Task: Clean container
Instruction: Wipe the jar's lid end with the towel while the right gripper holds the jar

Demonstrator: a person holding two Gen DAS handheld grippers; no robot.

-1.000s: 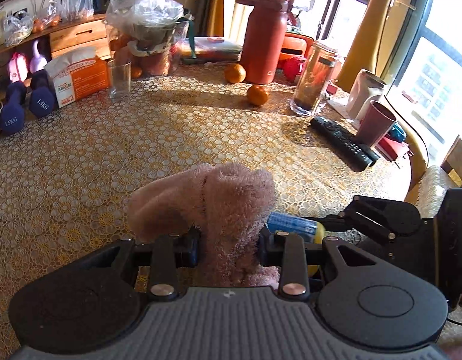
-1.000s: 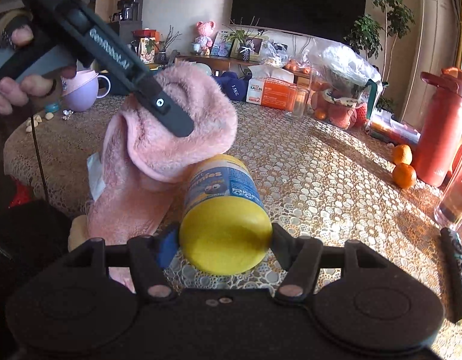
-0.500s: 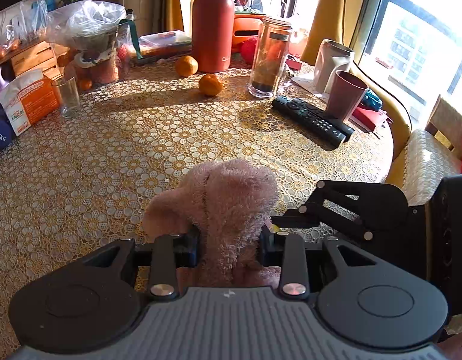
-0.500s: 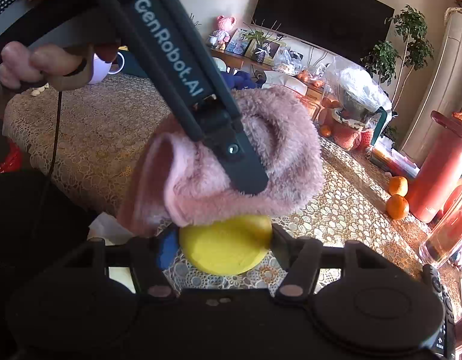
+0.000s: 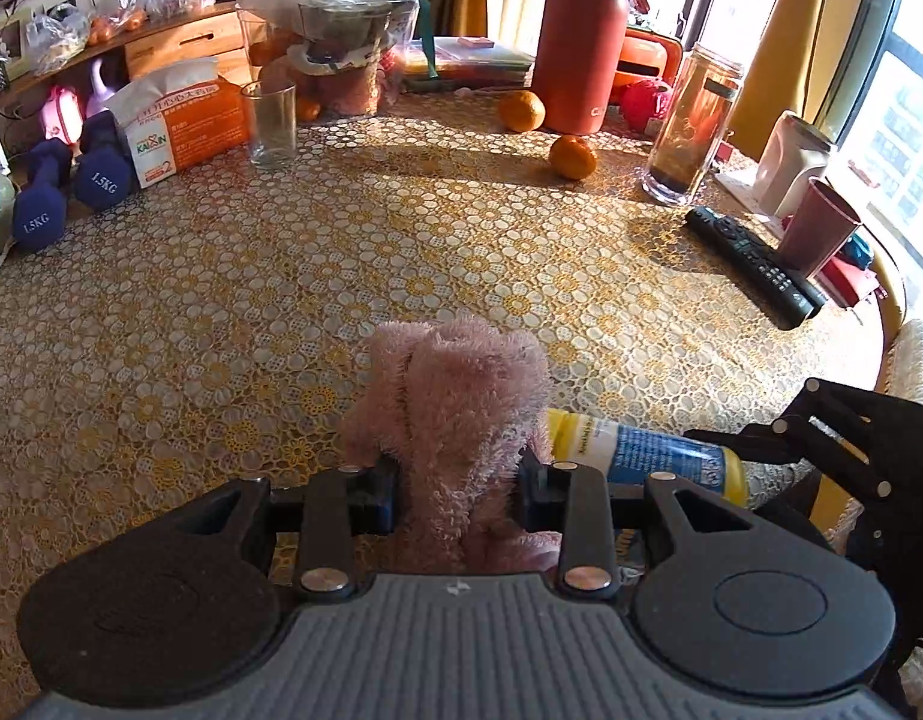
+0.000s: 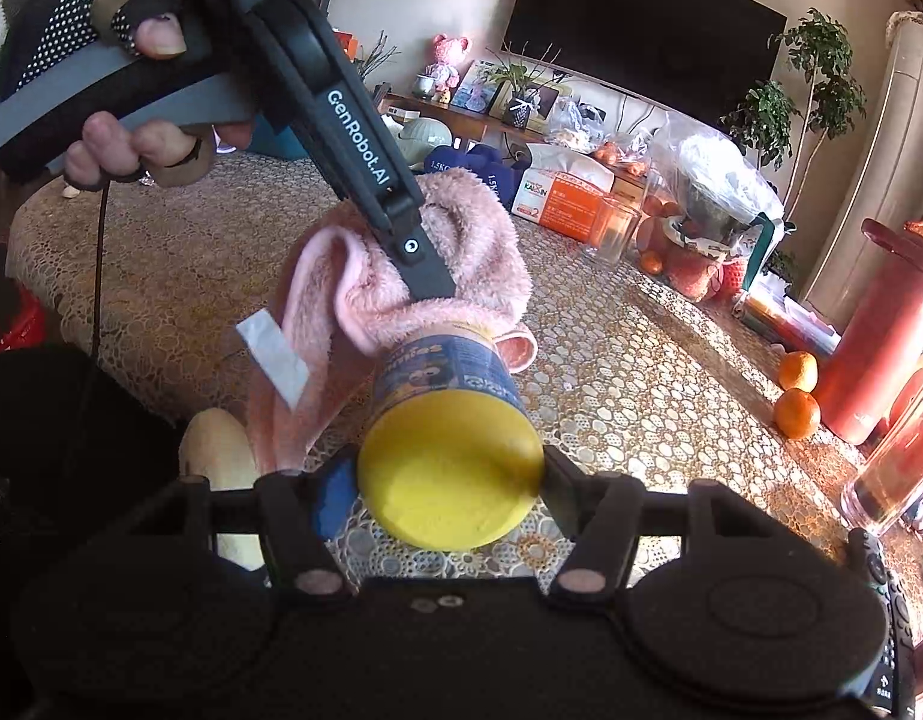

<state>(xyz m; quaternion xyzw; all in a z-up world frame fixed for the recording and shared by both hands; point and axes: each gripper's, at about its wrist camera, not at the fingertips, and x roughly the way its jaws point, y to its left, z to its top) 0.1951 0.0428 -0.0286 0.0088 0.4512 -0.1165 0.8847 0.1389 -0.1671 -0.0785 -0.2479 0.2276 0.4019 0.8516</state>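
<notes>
A yellow container with a blue label (image 6: pixel 446 420) lies on its side in my right gripper (image 6: pixel 443 489), which is shut on its yellow end. The same container (image 5: pixel 641 453) shows in the left wrist view, pointing left toward the cloth. My left gripper (image 5: pixel 455 489) is shut on a fluffy pink cloth (image 5: pixel 461 402). In the right wrist view the cloth (image 6: pixel 413 288) drapes over the container's far end, with the left gripper's finger pressed into it from above. A gloved hand (image 6: pixel 119 96) holds the left gripper's handle.
The round table (image 5: pixel 341 276) wears a yellow lace cover. On it stand a red flask (image 5: pixel 581 42), two oranges (image 5: pixel 572 156), a tall glass jar (image 5: pixel 692 126), a remote (image 5: pixel 755 267), a maroon cup (image 5: pixel 818 228), a drinking glass (image 5: pixel 272 120), an orange box (image 5: pixel 185 120) and blue dumbbells (image 5: pixel 71 192).
The cloth has slid from covering the container's top side to its far end, so the blue label shows again. The left gripper's view has swung back toward the table's left.
</notes>
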